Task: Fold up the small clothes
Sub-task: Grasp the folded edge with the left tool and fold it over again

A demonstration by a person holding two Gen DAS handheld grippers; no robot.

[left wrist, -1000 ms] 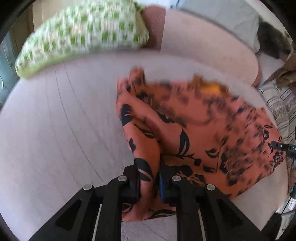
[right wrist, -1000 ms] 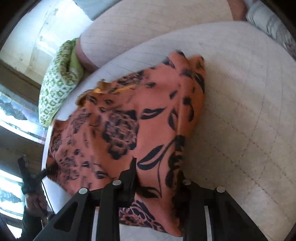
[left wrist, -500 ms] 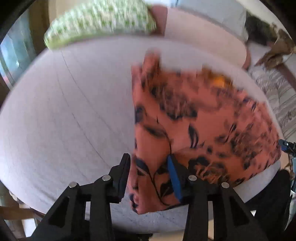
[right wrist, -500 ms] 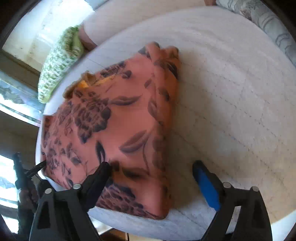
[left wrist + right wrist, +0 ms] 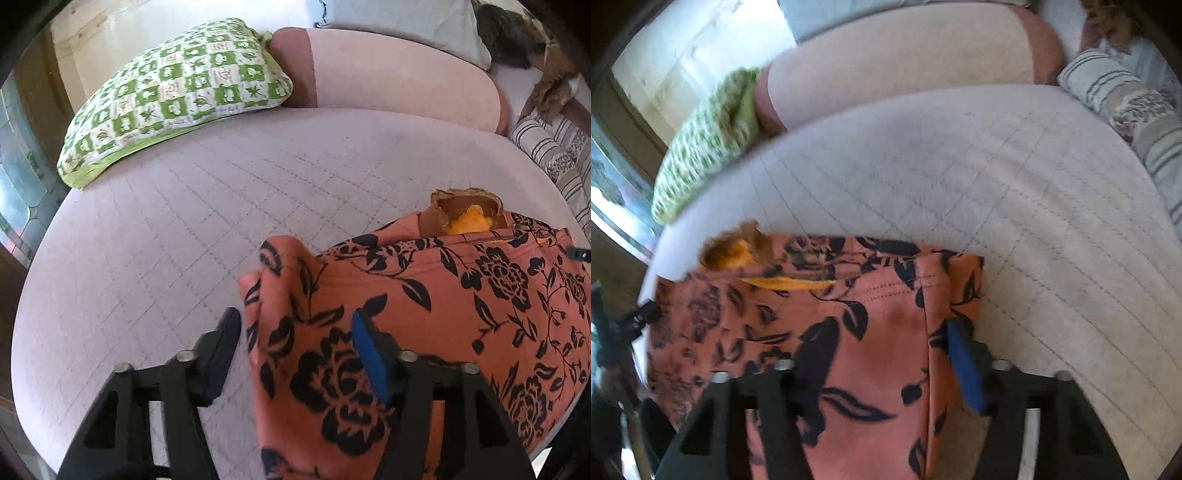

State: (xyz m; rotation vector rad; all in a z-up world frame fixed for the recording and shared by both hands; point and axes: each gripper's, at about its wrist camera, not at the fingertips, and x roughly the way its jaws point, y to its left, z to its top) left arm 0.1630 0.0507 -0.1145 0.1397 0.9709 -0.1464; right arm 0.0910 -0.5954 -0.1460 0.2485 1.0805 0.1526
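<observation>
Folding looks partly done: the salmon-orange cloth garment with a black flower print (image 5: 424, 332) lies doubled over on itself, filling the lower right of the left wrist frame and the lower left of the right wrist frame, near the mattress edge. A brown-and-yellow piece (image 5: 465, 218) pokes out from its far edge; whether that is part of the garment or a separate item cannot be told. At least one further fold and a smoothing probably remain.

The left gripper (image 5: 295, 354) straddles the garment's rolled left edge; its jaws have just been narrowing, yet a gap shows on the left side, so nothing is pinched. The right gripper (image 5: 875, 362) has likewise been drawing its jaws in, with the garment's right-hand folded edge between them; the blue pad lies against the cloth, but the other side is hidden by cloth and blur, so a true grip cannot be told.

The surface is a pale pink quilted mattress (image 5: 166, 258). A green-and-white checked pillow (image 5: 177, 96) rests at the upper left, a pink bolster (image 5: 388, 81) runs along the top, and striped bedding (image 5: 546, 151) sits at the right. A window shows at the far left.
</observation>
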